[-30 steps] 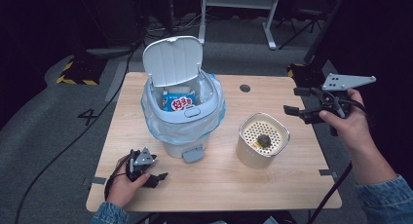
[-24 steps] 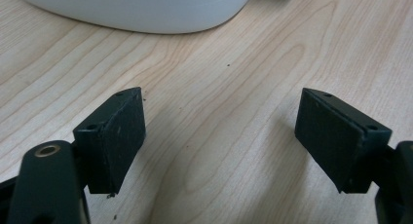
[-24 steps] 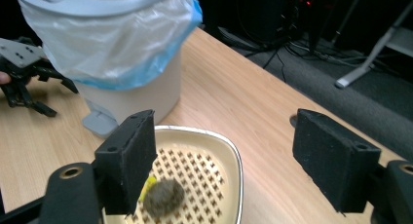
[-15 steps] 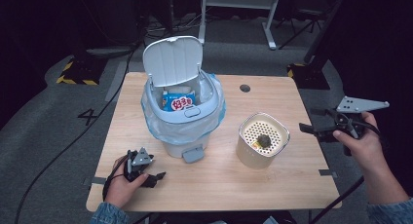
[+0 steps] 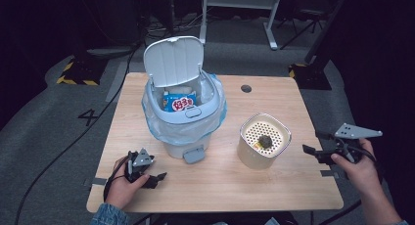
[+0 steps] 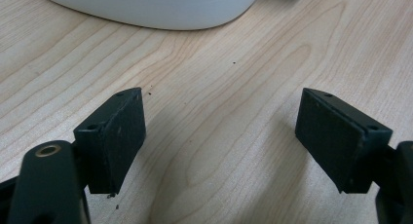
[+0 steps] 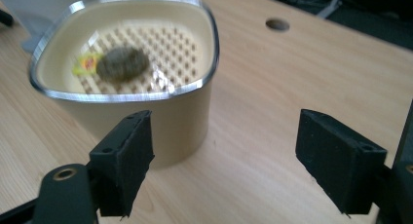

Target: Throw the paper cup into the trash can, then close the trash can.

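Note:
A white pedal bin [image 5: 181, 132] with a blue liner stands mid-table, its lid [image 5: 173, 61] up and a blue snack packet [image 5: 178, 103] inside. To its right sits a beige strainer pot [image 5: 264, 149] holding a dark lump [image 5: 265, 141]. My right gripper [image 5: 313, 143] hangs at the table's right edge, pointing at that pot [image 7: 160, 117]. The right gripper [image 7: 224, 156] is open; its jaws have just been opening with nothing between them. My left gripper [image 5: 155, 178] rests low on the table at front left, open [image 6: 221, 136] and empty, near the bin's base [image 6: 146, 9].
The wooden table [image 5: 274, 102] has a round cable hole [image 5: 246, 88] at the back right, also seen past the pot [image 7: 277, 24]. The bin's pedal [image 5: 194, 154] juts toward the front. Dark floor, cables and a desk frame lie beyond the table.
My right hand has come down and nearer, from above the table's far right to beside its right edge, with the jaws a little wider. The left hand has kept still.

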`<state>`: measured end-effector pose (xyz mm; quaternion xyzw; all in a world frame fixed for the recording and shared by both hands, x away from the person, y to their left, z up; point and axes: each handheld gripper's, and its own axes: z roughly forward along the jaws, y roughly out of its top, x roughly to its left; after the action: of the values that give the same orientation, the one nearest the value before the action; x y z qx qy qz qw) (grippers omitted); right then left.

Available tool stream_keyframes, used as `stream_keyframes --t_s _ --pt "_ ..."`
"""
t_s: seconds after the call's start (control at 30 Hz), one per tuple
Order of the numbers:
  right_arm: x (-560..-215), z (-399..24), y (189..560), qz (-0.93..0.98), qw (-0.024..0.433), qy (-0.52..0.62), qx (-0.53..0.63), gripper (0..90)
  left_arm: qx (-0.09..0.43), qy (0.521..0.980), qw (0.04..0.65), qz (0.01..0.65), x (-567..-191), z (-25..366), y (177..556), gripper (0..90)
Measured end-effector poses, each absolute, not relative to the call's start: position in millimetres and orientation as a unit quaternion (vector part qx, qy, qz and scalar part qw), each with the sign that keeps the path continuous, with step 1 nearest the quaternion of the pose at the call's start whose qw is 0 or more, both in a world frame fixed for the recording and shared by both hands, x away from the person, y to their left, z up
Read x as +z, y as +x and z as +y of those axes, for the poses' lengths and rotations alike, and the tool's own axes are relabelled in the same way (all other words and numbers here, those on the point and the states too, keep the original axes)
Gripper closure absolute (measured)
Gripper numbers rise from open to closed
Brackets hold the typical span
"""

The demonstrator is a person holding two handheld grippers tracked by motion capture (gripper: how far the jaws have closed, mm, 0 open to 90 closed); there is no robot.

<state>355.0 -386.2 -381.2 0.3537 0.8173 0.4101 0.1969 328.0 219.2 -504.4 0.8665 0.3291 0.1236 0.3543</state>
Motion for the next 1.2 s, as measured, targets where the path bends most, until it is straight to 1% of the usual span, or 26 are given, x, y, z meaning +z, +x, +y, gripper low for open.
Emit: stream_keyframes --t_s 0.07,0.13,0.33,0.5,0.57,0.6,0.73,1.07,1.17,1.2 --pt "-393.9 -386.4 351.9 0.826 0.183 0.361 0.392 24.5 0.123 0.866 0.355 0.329 -504.4 219.1 328.0 18.9" --pt "-405.5 -386.4 349.0 0.827 0.174 0.368 0.389 24.5 0.122 0.867 0.355 0.329 -504.4 219.2 328.2 18.8" --pt "-440.0 -387.7 342.4 0.819 0.166 0.391 0.386 22.9 0.124 0.866 0.354 0.331 -504.5 218.7 328.0 18.6" --pt "-466.3 -389.1 338.0 0.815 0.152 0.414 0.376 24.1 0.128 0.865 0.352 0.334 -504.4 217.5 327.8 17.5" --pt "-474.2 -388.1 338.4 0.827 0.147 0.406 0.360 23.7 0.128 0.865 0.352 0.335 -504.4 217.4 327.6 17.5" --pt "-478.1 -388.2 338.3 0.826 0.150 0.409 0.357 23.8 0.126 0.864 0.353 0.336 -504.6 217.2 327.4 17.4" --pt "-488.2 -387.7 340.1 0.825 0.151 0.414 0.354 23.3 0.126 0.864 0.353 0.336 -504.6 217.4 327.3 17.2" --pt "-496.7 -387.3 341.8 0.825 0.167 0.415 0.345 21.5 0.126 0.863 0.353 0.340 -504.3 217.5 326.5 17.8" --pt "-498.4 -386.0 341.9 0.827 0.175 0.409 0.344 20.7 0.127 0.865 0.346 0.340 -502.4 217.8 326.3 21.7" --pt "-499.7 -385.4 342.1 0.827 0.181 0.407 0.343 19.2 0.129 0.867 0.346 0.335 -498.2 218.2 326.2 22.3"
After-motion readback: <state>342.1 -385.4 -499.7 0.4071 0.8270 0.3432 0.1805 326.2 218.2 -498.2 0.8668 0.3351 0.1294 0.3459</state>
